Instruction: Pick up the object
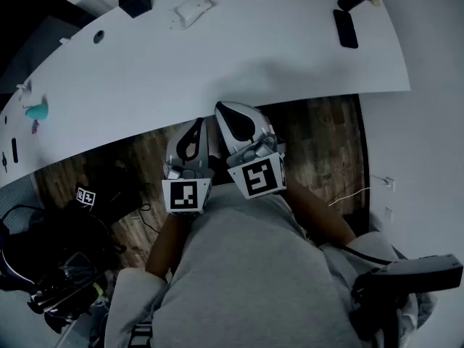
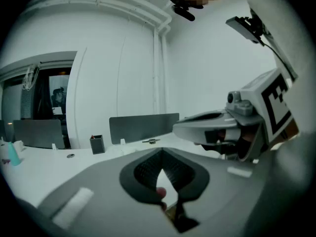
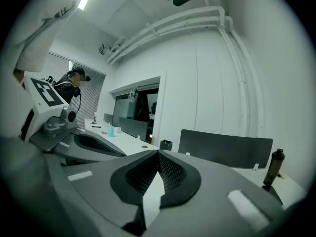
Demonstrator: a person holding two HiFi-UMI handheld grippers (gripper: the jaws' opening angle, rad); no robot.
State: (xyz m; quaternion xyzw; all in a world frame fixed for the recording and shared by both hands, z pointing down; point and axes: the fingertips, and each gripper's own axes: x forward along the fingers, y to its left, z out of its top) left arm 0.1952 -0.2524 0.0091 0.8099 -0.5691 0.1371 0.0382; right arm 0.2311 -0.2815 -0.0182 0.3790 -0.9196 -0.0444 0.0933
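Head view: shows left gripper [image 1: 199, 123] and right gripper [image 1: 225, 114] side by side at centre, short of the tabletop [image 1: 239, 56], with white packet [image 1: 192, 7] at upper centre, well apart. Gripper views: confirm both jaws closed on nothing; right gripper view alone catches a person [image 3: 74, 85] at left.

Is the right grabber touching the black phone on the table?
Apart. In the head view, wide bare table lies between the black phone and the right gripper at the table's near edge.
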